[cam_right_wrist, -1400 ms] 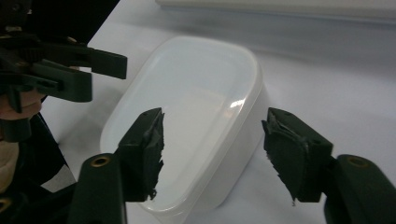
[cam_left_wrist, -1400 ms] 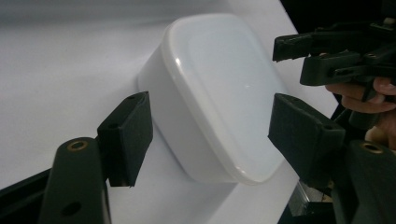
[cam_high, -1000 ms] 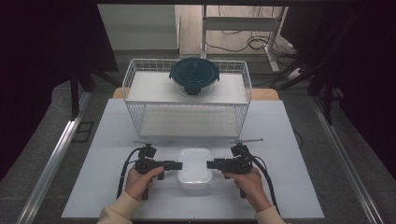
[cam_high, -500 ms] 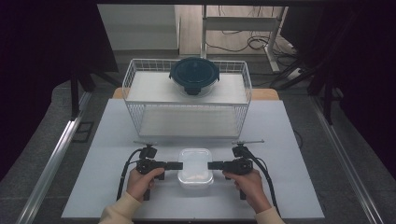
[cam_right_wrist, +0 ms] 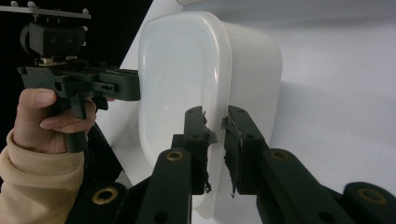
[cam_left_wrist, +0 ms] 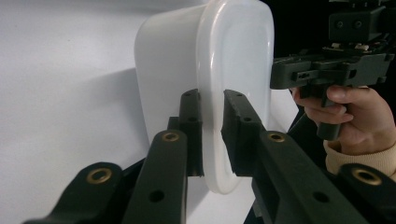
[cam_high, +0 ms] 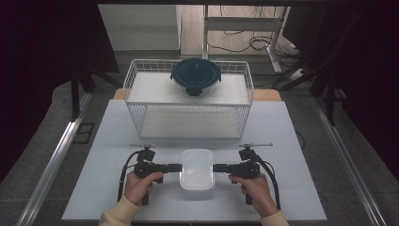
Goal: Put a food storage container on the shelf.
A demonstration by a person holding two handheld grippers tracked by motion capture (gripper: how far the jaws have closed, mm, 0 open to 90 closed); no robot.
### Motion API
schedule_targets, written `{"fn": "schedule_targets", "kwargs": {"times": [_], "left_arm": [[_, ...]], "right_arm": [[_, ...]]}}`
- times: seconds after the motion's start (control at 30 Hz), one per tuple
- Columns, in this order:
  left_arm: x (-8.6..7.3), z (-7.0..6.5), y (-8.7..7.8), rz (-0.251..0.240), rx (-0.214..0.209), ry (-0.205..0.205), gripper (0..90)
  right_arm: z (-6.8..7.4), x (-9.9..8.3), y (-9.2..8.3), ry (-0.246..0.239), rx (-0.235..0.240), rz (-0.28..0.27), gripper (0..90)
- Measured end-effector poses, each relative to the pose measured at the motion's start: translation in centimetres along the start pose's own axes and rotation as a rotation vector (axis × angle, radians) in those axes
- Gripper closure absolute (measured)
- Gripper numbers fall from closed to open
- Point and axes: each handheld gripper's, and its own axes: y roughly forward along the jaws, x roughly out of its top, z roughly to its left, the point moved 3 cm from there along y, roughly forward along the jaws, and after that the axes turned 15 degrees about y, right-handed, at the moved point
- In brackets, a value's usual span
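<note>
A white plastic container [cam_high: 197, 168] with a lid sits on the table near the front edge. My left gripper [cam_high: 178, 167] reaches its left side and my right gripper [cam_high: 217, 167] its right side, both held level. In the left gripper view my left gripper [cam_left_wrist: 212, 121] pinches the rim of the container [cam_left_wrist: 233, 70]; its jaws have just been closing on it. In the right gripper view my right gripper [cam_right_wrist: 215, 135] clamps the opposite rim of the container [cam_right_wrist: 187, 70], its jaws also just closed. Each view shows the other hand beyond.
A white wire basket [cam_high: 188, 104] stands behind the container, across the middle of the white table [cam_high: 282, 141]. A dark round lidded bowl [cam_high: 195, 76] rests on the basket's top. Dark floor and metal rails flank the table.
</note>
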Motion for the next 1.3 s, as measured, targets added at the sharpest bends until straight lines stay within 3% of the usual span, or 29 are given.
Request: {"fn": "schedule_targets", "kwargs": {"times": [0.2,0.6,1.3], "left_arm": [[0.0,-0.3,-0.2,-0.001,0.013,0.022,80.4],[0.7,-1.6,-1.3,-0.031,0.012,0.071,80.6],[2.0,-4.3,-3.4,-0.077,0.021,0.168,80.8]], "right_arm": [[0.4,-0.1,-0.2,-0.037,-0.008,-0.011,79.8],[1.6,-0.2,-1.1,-0.094,0.020,-0.036,79.9],[4.6,-0.3,-3.2,-0.201,0.034,-0.089,79.8]]}}
